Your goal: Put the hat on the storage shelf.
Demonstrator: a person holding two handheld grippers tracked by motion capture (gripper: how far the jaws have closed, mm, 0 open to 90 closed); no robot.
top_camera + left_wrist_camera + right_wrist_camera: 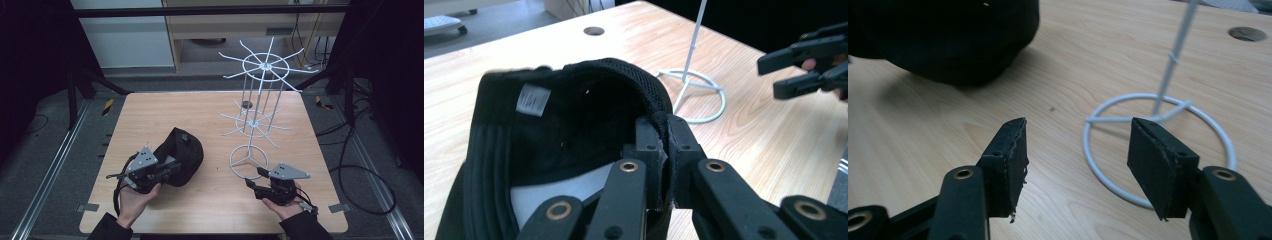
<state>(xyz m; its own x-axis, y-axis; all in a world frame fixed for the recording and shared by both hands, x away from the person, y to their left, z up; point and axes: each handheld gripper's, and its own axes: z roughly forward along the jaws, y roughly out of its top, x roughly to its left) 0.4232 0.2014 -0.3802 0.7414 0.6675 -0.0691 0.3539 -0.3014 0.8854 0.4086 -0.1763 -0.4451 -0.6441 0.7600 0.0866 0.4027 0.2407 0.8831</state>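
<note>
The soft black fabric cap [574, 125], lower left of the frame, seems light and floppy; the left gripper [663, 150] has its fingers clamped on the rim, a good hold. The right gripper [1075, 160] has its fingers apart, holding nothing.

The cap [179, 156] lay on the table [200, 115] directly ahead of the left gripper [170, 166], its rim between the jaws. The wire rack [256, 122] stood just beyond the right gripper [252, 179], well right of the cap.
</note>
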